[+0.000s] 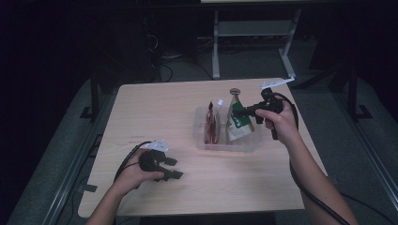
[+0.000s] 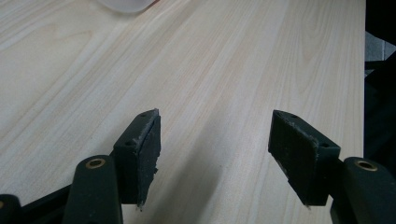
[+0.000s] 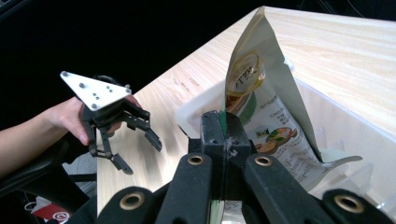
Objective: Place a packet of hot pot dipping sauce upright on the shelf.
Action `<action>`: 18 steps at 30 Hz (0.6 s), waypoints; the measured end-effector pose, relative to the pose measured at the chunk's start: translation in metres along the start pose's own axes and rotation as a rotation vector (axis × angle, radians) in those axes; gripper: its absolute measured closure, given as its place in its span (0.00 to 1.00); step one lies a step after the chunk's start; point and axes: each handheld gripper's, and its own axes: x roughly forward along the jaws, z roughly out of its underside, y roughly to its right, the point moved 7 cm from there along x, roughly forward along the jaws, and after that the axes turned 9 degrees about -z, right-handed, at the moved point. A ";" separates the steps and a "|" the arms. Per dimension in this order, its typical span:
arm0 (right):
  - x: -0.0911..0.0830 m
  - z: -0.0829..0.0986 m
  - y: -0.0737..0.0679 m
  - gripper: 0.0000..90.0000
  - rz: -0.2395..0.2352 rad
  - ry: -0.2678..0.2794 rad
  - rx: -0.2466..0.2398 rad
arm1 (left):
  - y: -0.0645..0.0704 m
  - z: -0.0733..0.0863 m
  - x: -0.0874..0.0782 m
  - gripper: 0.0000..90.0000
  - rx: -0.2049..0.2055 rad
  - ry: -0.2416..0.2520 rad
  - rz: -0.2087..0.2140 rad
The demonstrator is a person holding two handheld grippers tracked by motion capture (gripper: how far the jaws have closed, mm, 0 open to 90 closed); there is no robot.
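Right gripper, fingers pressed together on the side edge of the white-and-green stand-up foil pouch, which stood upright in the clear shallow plastic tray on the pale wood-grain counter. In the high view the pouch sat at the tray's right end, its top above and its base below the closed fingers. A red-and-clear slim sachet stood just beside it, on the far side from those fingers.

Judged step: moving the pouch into or out of the tray. To do it well, move straight along the pouch's height so its base clears the tray wall, and keep the pinch firm (thin foil slips easily); avoid swinging toward the sachet, which looked ready to topple.

Left gripper rested low over bare counter, well apart from the tray, fingers spread wide with nothing between them. The tray's corner lay ahead of and beyond its fingertips in the left gripper view.
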 end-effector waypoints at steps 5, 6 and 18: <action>0.001 0.007 0.011 1.00 0.019 0.007 0.029 | 0.001 0.001 0.001 0.37 -0.001 -0.008 0.002; 0.001 0.007 0.012 1.00 0.016 0.015 0.029 | 0.001 0.001 0.001 0.37 -0.001 -0.009 0.003; -0.011 0.007 0.011 0.57 0.096 0.033 0.020 | 0.000 -0.002 0.002 0.37 -0.007 0.001 0.010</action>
